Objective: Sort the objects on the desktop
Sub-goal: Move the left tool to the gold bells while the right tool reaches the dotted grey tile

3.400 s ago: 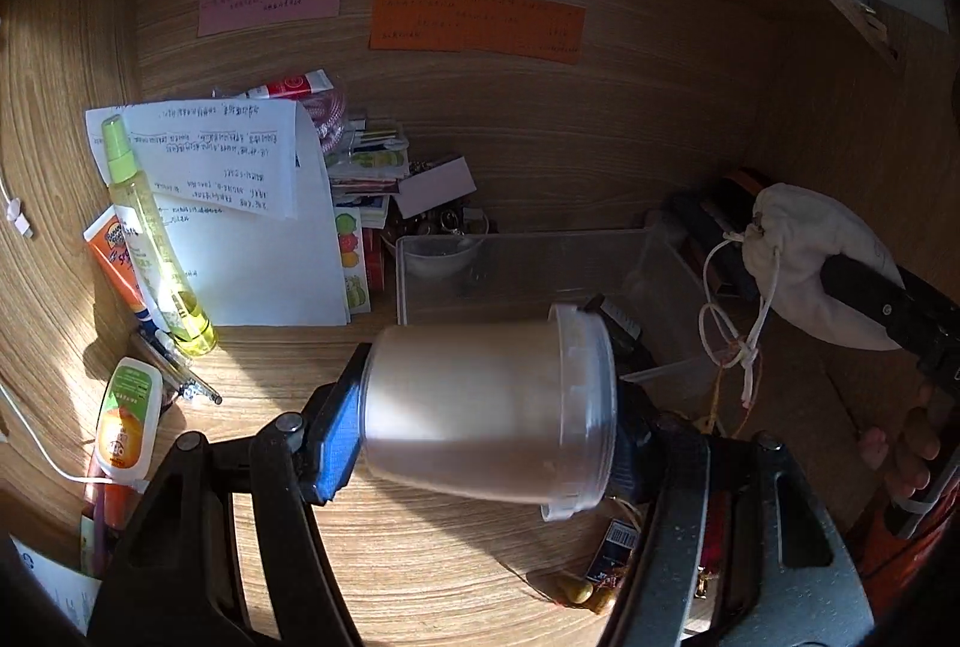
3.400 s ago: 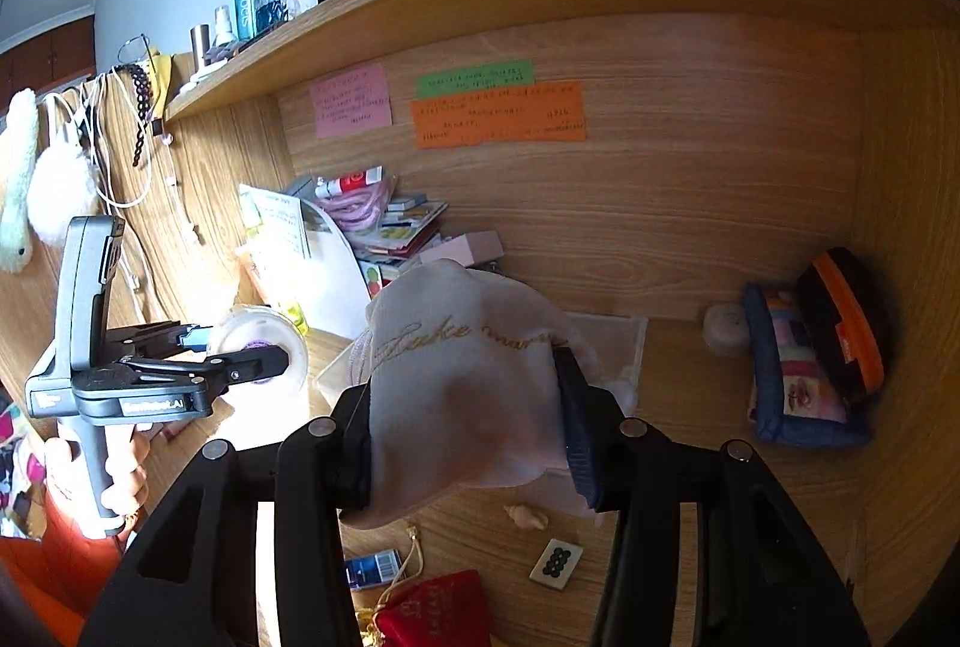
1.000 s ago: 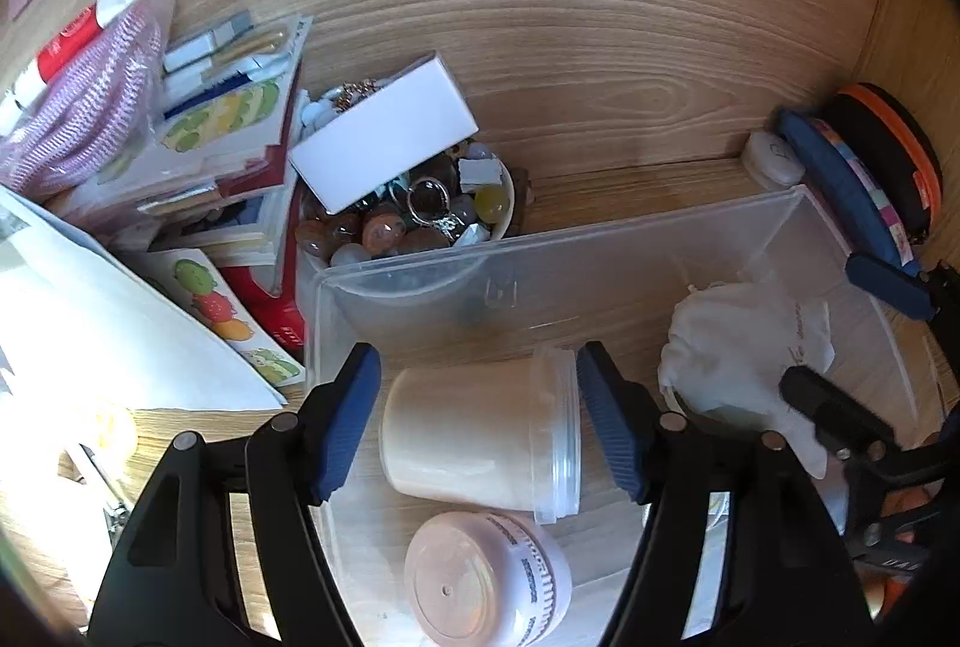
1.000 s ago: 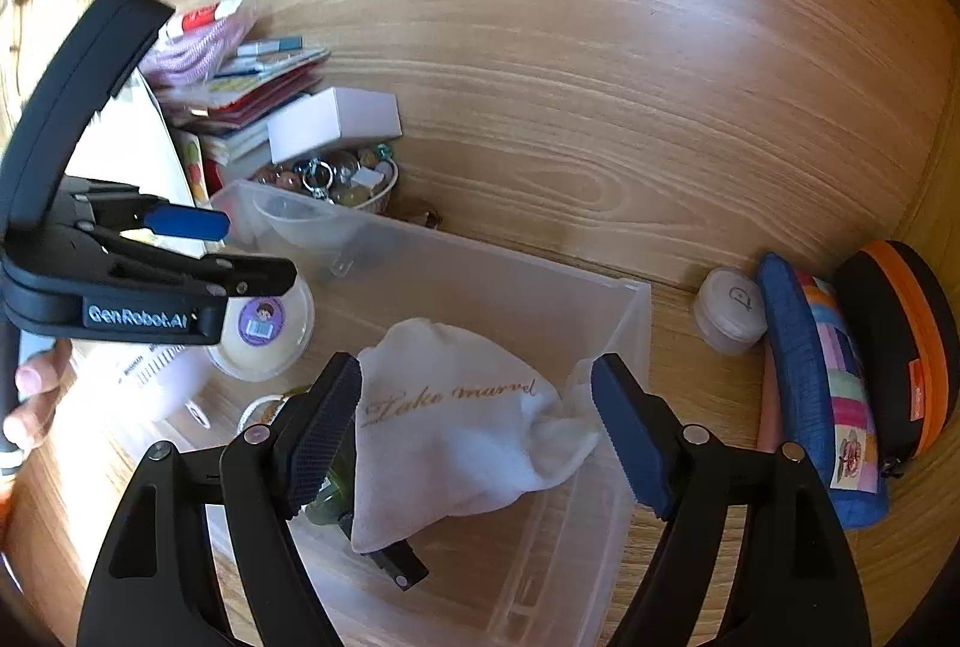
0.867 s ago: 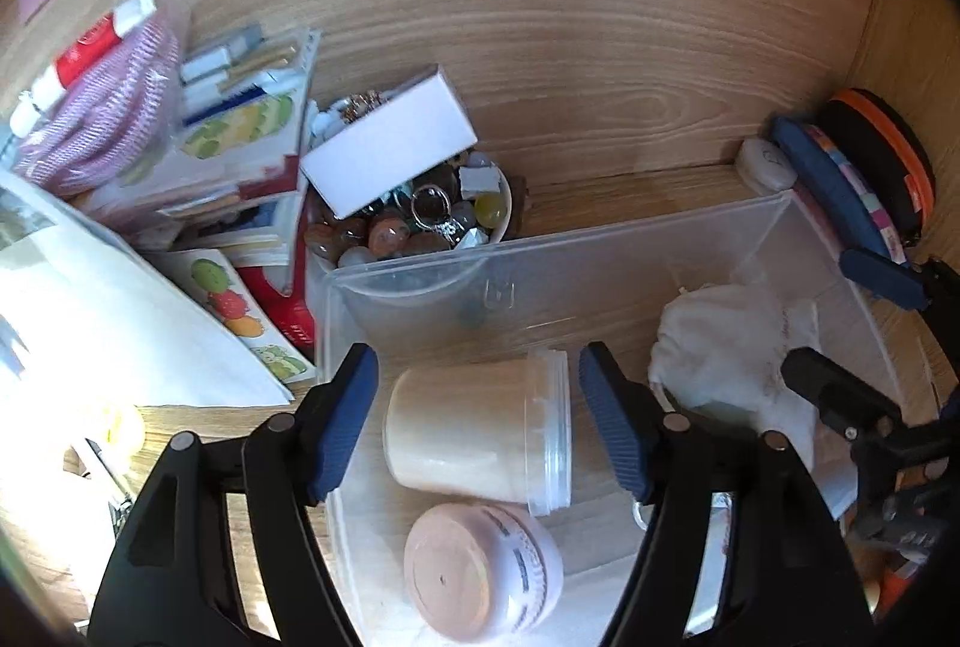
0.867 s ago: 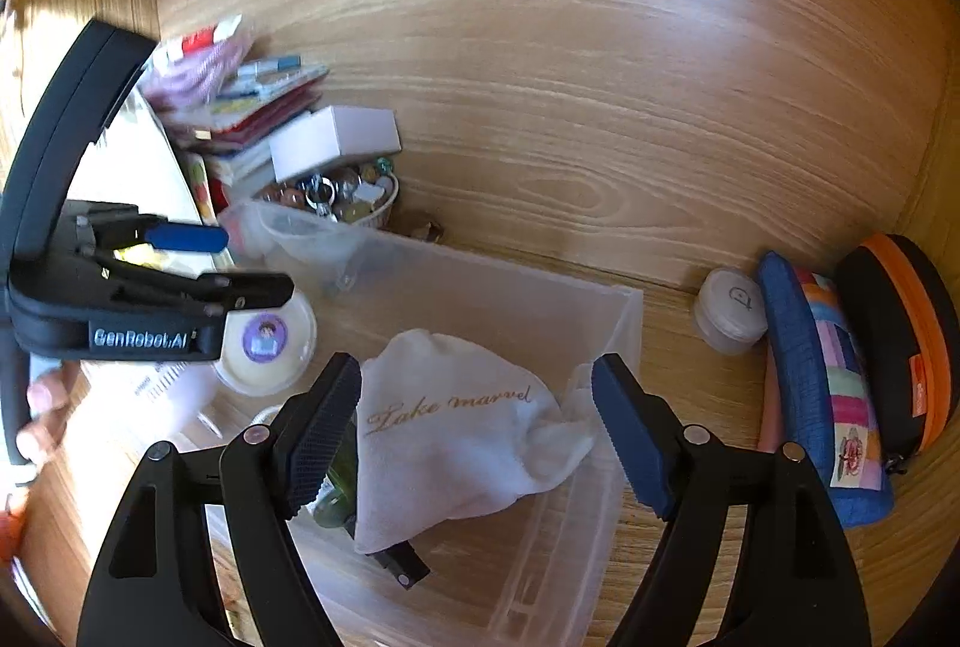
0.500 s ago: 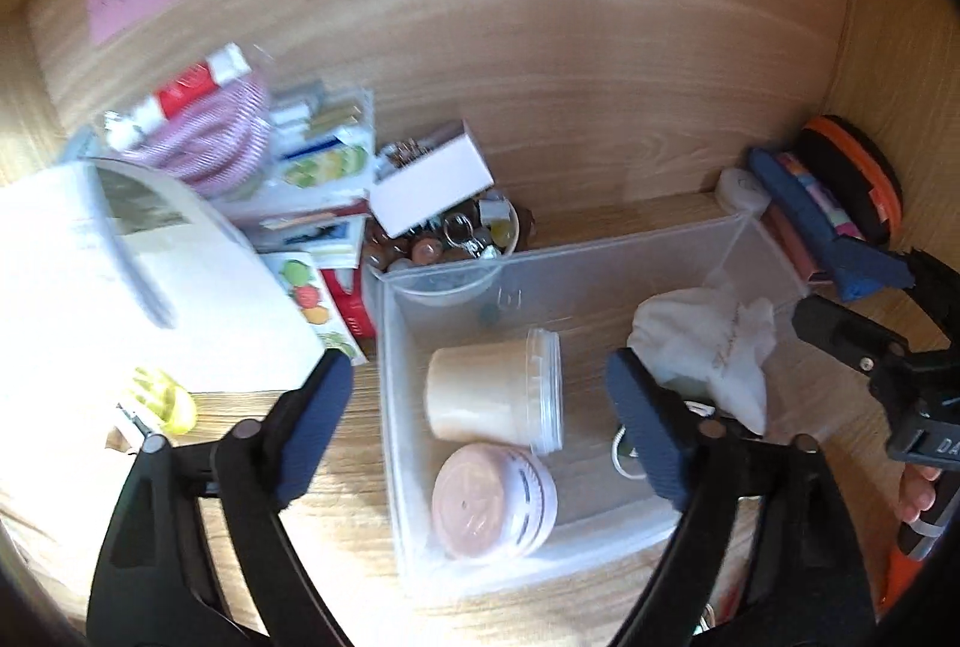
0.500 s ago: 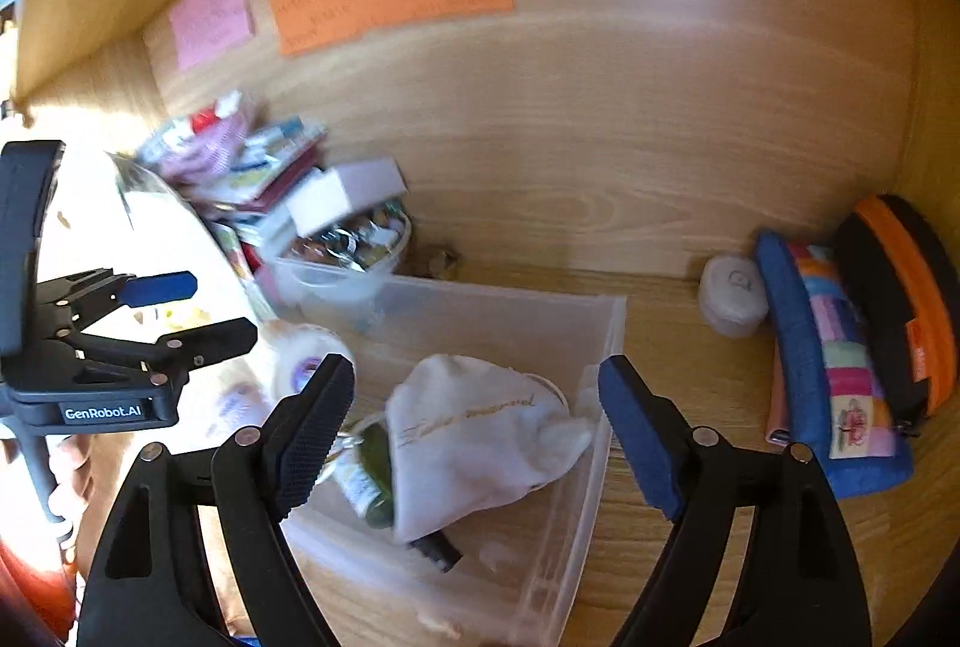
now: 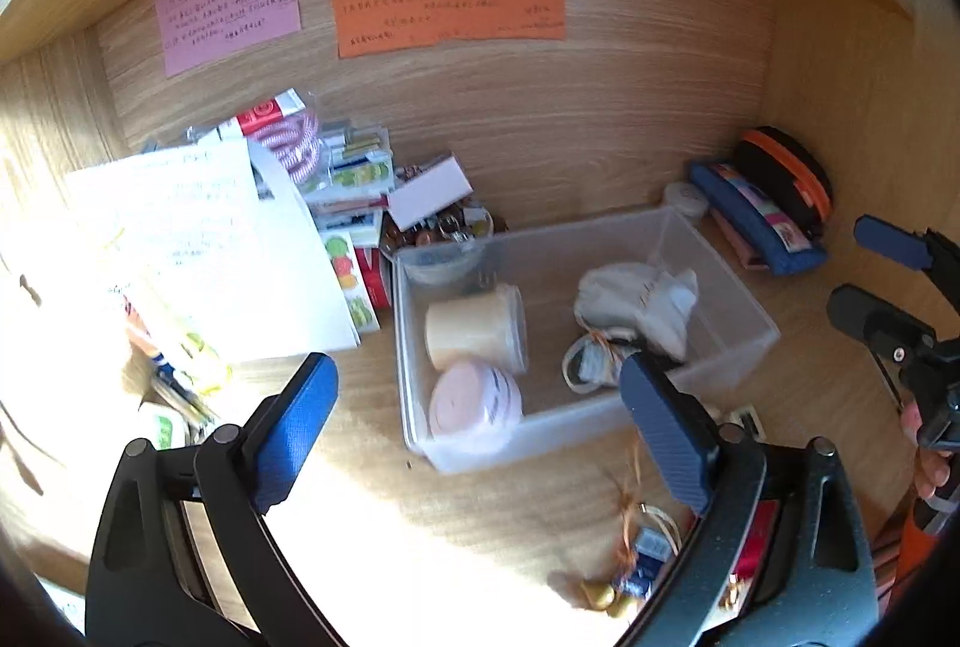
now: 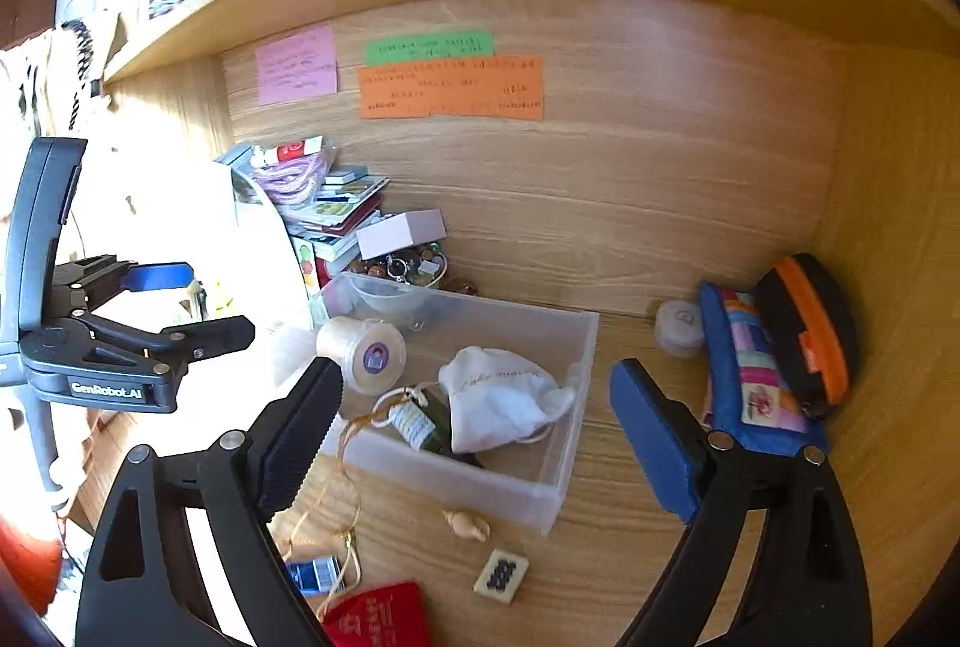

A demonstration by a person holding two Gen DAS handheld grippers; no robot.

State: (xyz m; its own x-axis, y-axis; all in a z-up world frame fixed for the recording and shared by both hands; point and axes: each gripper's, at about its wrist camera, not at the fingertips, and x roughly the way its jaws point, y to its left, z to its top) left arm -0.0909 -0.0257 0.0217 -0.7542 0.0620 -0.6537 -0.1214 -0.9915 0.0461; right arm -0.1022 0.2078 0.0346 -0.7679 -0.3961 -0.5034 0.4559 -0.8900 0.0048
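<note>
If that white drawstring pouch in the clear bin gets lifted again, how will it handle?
The white pouch looks like soft cloth, slumped and creased, so it will probably sag and deform between pads. Its cord loop trails loose beside it in the clear bin and may snag neighbouring items. It is unlikely to roll.

From my right camera I see my right gripper [image 10: 474, 407] with its jaws opening and nothing between them. Just beyond sits the clear bin [image 10: 564, 473], holding a white pouch [image 10: 498, 401], a small green bottle [image 10: 429, 428] and a cream jar [image 10: 360, 353] on its side. At nine o'clock my left gripper [image 10: 198, 305] hangs with jaws apart. At six o'clock a mahjong tile [image 10: 501, 575] and a red pouch [image 10: 378, 617] lie on the desk [image 10: 600, 557].
</note>
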